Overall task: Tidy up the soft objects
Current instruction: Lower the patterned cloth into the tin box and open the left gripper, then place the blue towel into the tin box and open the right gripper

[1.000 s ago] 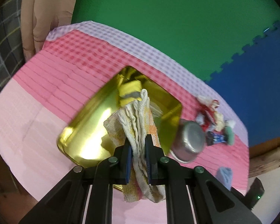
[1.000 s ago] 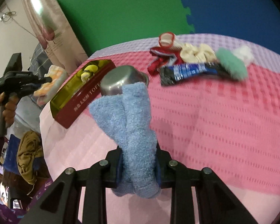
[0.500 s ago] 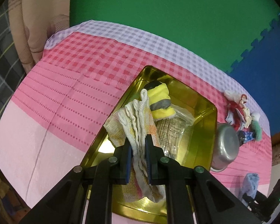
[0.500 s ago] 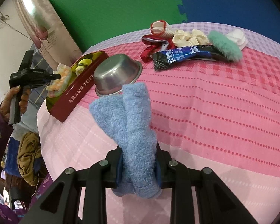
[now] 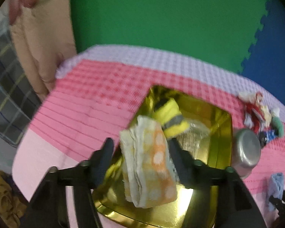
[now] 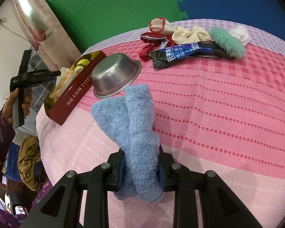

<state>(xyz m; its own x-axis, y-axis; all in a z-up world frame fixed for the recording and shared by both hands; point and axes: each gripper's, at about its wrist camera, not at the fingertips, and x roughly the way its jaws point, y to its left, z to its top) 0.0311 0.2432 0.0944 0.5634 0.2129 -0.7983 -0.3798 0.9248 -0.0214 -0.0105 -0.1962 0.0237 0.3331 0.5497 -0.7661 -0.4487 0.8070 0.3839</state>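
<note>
The gold tin (image 5: 221, 133) is crowded at its far end by a yellow rolled sock (image 5: 171, 121) and a clear wrapper (image 5: 193, 138); its near floor lies bare under the folded orange cloth (image 5: 150, 163), which hangs between the left tool's (image 5: 140, 146) just-opened jaws. An upturned steel bowl (image 6: 114, 76) leans against the tin's right wall, blocking that side. Between bowl and the far clutter of scrunchies (image 6: 188, 33) and a blue packet (image 6: 184, 54), the pink worktop (image 6: 218, 104) lies open.
</note>
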